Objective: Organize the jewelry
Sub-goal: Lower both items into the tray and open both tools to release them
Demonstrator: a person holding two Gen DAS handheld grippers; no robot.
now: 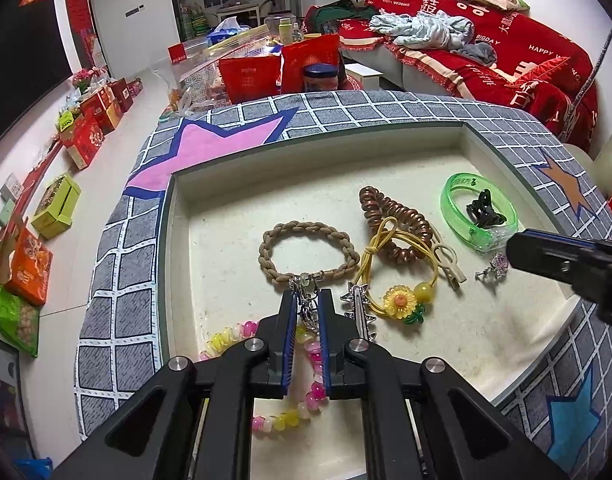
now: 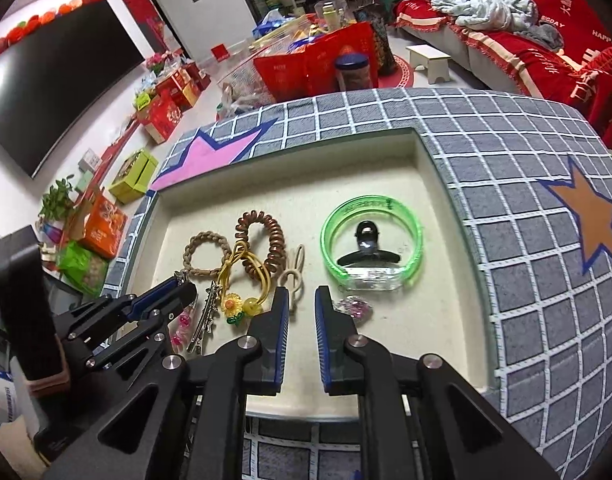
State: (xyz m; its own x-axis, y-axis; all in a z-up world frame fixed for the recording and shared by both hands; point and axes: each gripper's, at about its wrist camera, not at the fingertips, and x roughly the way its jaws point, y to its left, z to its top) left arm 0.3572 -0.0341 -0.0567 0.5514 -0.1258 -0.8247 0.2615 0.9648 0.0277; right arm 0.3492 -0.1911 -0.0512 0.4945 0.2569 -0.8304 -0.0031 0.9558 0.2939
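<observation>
We've got a cream tray (image 1: 242, 208) sunk into a grey checked cloth (image 1: 118, 280), with the jewelry spread across it. Our left gripper (image 1: 306, 300) is clenched on the silver charm (image 1: 306, 312) hanging off the braided bracelet (image 1: 306, 248), which lies just ahead of the jaws. Under that gripper runs the pink and yellow bead bracelet (image 1: 290, 420). Right of it sit a star-studded silver clip (image 1: 360, 308), a yellow tie with a sunflower (image 1: 402, 300), a brown coil tie (image 1: 394, 220) and a beige clip (image 1: 450, 264).

Our right gripper (image 2: 300, 300) has let go: there's a clear gap between its jaws with nothing but bare tray in it. A pink sparkly piece (image 2: 354, 306) lies just beside its right finger. Further back, the green bangle (image 2: 370, 240) rings a black claw clip (image 2: 366, 244).
</observation>
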